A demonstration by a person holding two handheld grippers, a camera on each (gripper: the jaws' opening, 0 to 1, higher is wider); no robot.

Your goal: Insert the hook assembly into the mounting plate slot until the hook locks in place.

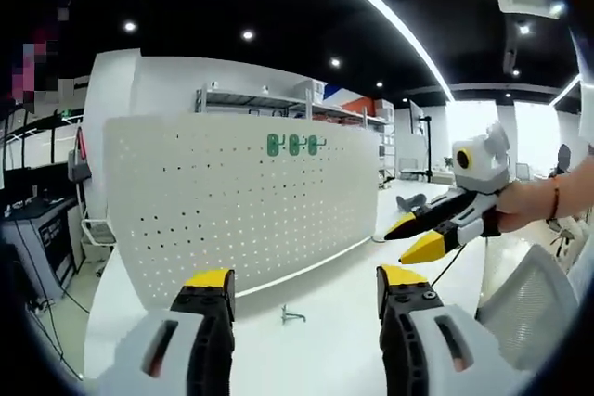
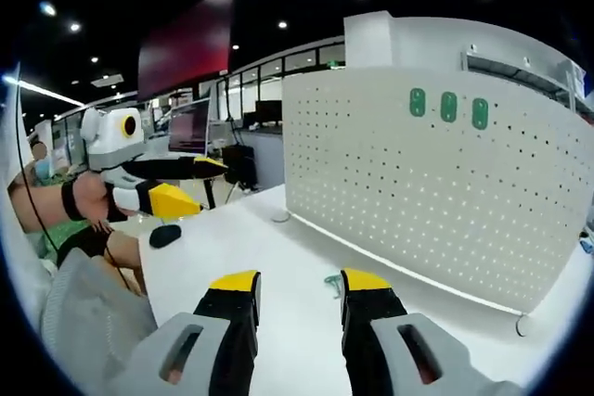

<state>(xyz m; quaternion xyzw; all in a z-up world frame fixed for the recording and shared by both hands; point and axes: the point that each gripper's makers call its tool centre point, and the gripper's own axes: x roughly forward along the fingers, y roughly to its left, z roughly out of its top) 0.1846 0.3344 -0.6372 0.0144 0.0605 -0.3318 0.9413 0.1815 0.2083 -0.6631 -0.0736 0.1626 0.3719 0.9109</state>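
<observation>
A white perforated mounting plate (image 1: 232, 201) (image 2: 436, 183) stands upright on the white table. Three green hook bases (image 1: 294, 145) (image 2: 448, 106) sit in a row near its top edge. A small metal hook (image 1: 293, 315) (image 2: 333, 282) lies on the table in front of the plate. My left gripper (image 1: 304, 283) is open and empty, low over the table, with the hook just beyond its jaws. My right gripper (image 2: 299, 283) is also open and empty, the hook lying close to its right jaw. Each gripper shows in the other's view, hand-held and open: right gripper (image 1: 418, 235), left gripper (image 2: 200, 185).
A black mouse-like object (image 2: 165, 235) and a small round disc (image 2: 280, 217) lie on the white table (image 2: 232, 248). A grey mesh chair back (image 1: 524, 299) (image 2: 88, 322) is close beside the table. Shelving (image 1: 278, 104) and desks with monitors (image 2: 190, 127) stand behind.
</observation>
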